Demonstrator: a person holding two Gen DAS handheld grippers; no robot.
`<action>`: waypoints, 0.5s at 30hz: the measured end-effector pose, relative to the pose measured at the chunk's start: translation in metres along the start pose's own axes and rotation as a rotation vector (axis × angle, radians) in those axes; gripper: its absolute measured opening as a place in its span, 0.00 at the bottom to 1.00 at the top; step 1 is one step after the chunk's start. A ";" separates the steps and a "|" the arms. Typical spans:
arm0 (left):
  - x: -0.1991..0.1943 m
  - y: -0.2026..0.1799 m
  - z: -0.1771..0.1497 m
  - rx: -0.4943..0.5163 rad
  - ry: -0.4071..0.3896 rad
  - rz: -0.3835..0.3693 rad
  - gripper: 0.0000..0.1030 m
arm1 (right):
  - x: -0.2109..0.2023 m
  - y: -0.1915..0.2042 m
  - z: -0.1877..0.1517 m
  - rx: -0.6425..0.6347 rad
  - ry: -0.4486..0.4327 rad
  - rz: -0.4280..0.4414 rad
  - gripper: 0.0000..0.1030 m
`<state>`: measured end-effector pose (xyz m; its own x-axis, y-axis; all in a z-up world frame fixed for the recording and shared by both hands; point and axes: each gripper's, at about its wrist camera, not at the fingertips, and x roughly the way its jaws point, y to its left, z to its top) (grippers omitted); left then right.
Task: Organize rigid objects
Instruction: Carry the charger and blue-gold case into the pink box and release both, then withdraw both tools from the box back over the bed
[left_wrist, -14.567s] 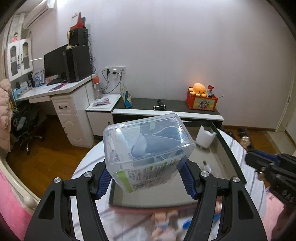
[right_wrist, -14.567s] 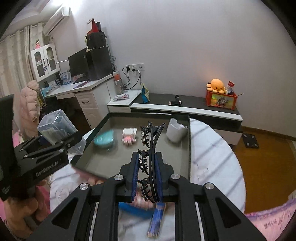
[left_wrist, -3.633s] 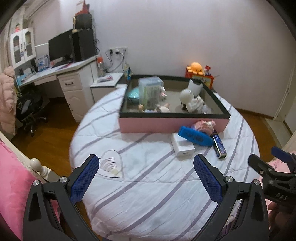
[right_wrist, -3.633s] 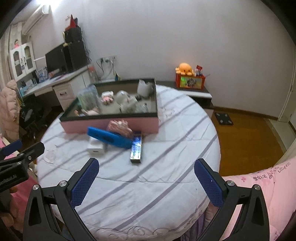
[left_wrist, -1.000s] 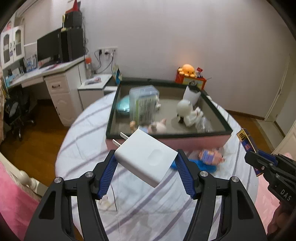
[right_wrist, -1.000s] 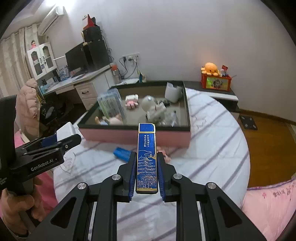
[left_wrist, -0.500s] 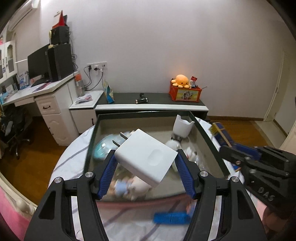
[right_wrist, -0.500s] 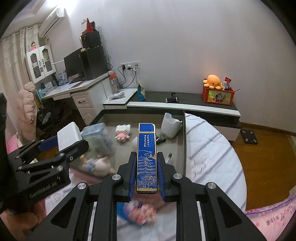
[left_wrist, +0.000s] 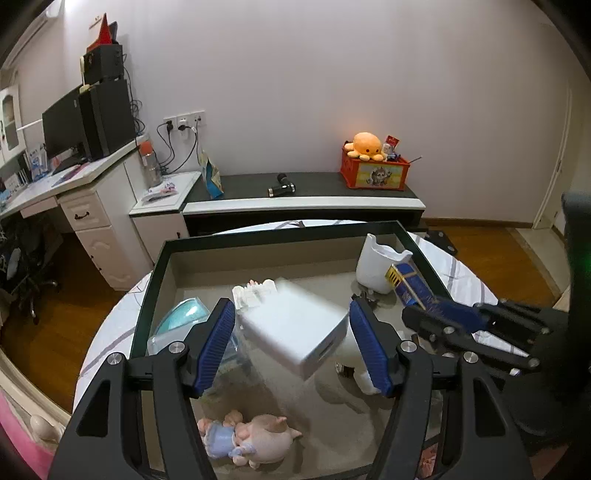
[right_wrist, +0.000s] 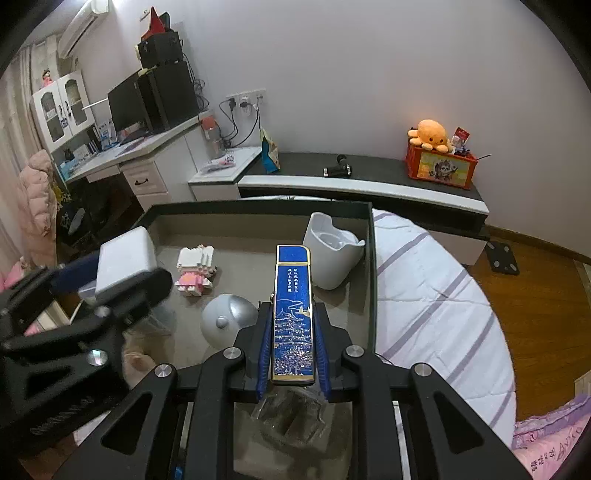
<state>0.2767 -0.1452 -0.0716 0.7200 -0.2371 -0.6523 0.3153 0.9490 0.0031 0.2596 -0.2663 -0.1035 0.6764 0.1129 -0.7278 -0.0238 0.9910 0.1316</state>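
Note:
My left gripper (left_wrist: 291, 339) is open over the dark-rimmed tray (left_wrist: 280, 232). The white charger (left_wrist: 293, 328) is blurred between the blue pads, tilted and loose above the tray floor; it also shows in the right wrist view (right_wrist: 125, 258). My right gripper (right_wrist: 292, 347) is shut on a long blue and gold box (right_wrist: 293, 306), held over the tray's right part; the box also shows in the left wrist view (left_wrist: 410, 288).
In the tray lie a white cup (left_wrist: 380, 264), a teal case (left_wrist: 181, 319), a white block toy (left_wrist: 255, 293), a pink doll (left_wrist: 251, 443), a silver domed thing (right_wrist: 227, 319) and a clear plastic piece (right_wrist: 291, 417). The striped bed cover (right_wrist: 436, 306) lies to the right.
Both grippers have moved forward over the tray. My left gripper's jaws have opened and the white charger has slipped free, tilting downward. The right gripper still holds the blue box.

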 end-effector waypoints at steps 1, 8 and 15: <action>-0.001 0.001 0.000 0.001 -0.005 0.003 0.69 | 0.002 0.001 0.000 -0.001 0.002 -0.003 0.20; -0.024 0.008 -0.001 -0.012 -0.072 0.055 0.96 | -0.012 0.007 -0.002 -0.013 -0.044 -0.006 0.70; -0.065 0.018 -0.011 -0.026 -0.132 0.104 1.00 | -0.038 0.016 -0.006 -0.001 -0.089 -0.031 0.83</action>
<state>0.2291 -0.1107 -0.0373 0.8233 -0.1604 -0.5445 0.2195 0.9746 0.0447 0.2288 -0.2540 -0.0780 0.7395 0.0752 -0.6690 -0.0026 0.9941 0.1088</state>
